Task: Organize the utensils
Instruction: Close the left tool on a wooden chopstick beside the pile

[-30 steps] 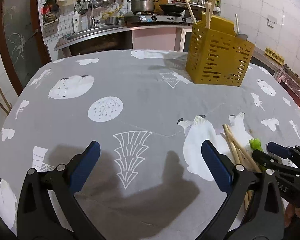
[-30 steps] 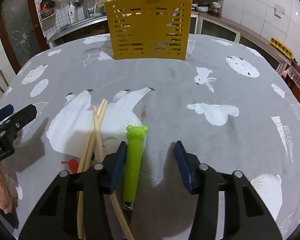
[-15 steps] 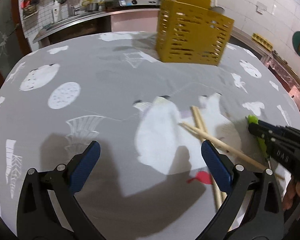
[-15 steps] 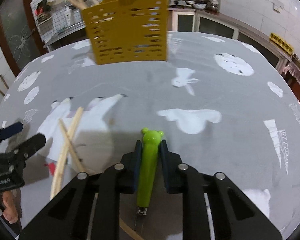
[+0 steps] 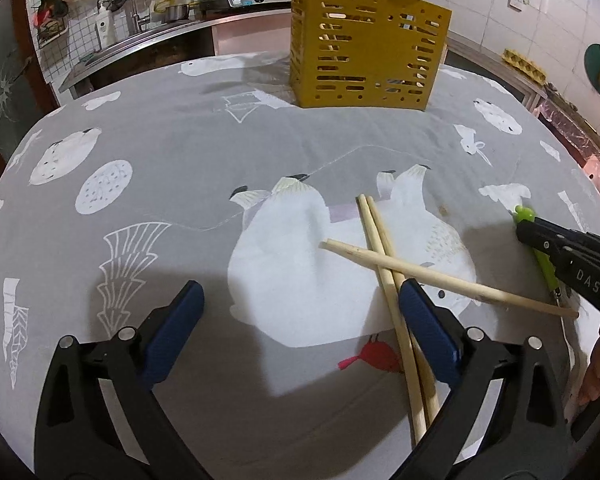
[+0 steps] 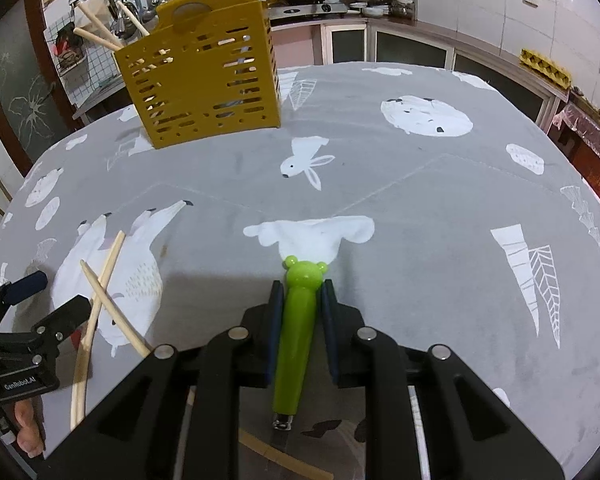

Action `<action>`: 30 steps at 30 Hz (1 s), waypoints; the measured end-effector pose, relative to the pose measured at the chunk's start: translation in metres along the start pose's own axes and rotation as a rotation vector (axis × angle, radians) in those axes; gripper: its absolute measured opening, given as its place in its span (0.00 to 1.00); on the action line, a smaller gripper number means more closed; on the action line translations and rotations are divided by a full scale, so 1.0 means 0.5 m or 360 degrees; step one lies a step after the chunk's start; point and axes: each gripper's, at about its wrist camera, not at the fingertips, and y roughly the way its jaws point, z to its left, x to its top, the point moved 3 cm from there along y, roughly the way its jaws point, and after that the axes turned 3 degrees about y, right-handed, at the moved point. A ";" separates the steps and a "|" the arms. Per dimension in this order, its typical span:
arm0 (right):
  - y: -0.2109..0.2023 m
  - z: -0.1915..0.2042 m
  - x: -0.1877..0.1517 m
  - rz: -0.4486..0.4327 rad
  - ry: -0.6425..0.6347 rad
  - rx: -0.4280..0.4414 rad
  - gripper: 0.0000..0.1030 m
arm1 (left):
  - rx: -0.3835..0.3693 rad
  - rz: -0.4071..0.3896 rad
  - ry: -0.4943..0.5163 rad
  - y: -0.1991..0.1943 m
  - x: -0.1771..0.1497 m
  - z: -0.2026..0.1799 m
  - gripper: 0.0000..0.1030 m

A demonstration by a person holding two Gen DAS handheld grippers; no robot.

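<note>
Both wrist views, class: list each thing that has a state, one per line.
Right gripper: shut on green bear-headed utensil handle.
Left gripper: open, empty.
Three wooden chopsticks: lying crossed on the grey cloth.
Yellow slotted plastic utensil holder: upright, holding utensils.

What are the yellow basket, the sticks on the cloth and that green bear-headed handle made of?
Basket: probably moulded plastic; uniform mustard colour, neat slots, matte walls.
Sticks: look like bare wood or bamboo; pale tan, unvarnished, tapered.
Green handle: likely smooth plastic; even bright colour, slight sheen, with a small shiny metal part at its near end.
</note>
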 end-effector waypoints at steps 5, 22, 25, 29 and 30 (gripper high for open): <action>-0.002 -0.006 -0.001 -0.0004 0.0009 0.0022 0.19 | 0.0022 0.0024 0.0056 0.014 0.003 -0.022 0.89; 0.025 0.011 0.040 0.0101 0.0004 -0.0061 0.19 | -0.0034 0.0110 0.0081 0.063 0.093 -0.066 0.45; 0.025 0.016 0.039 0.0085 -0.0010 -0.0073 0.19 | -0.0033 0.0129 0.0117 0.060 0.090 -0.077 0.33; 0.020 0.014 0.035 0.0042 0.0002 -0.0069 0.18 | -0.0046 0.0119 0.0126 0.052 0.082 -0.081 0.22; 0.017 0.015 0.035 0.0025 0.0003 -0.0070 0.18 | -0.0058 0.0113 0.0107 0.052 0.082 -0.078 0.19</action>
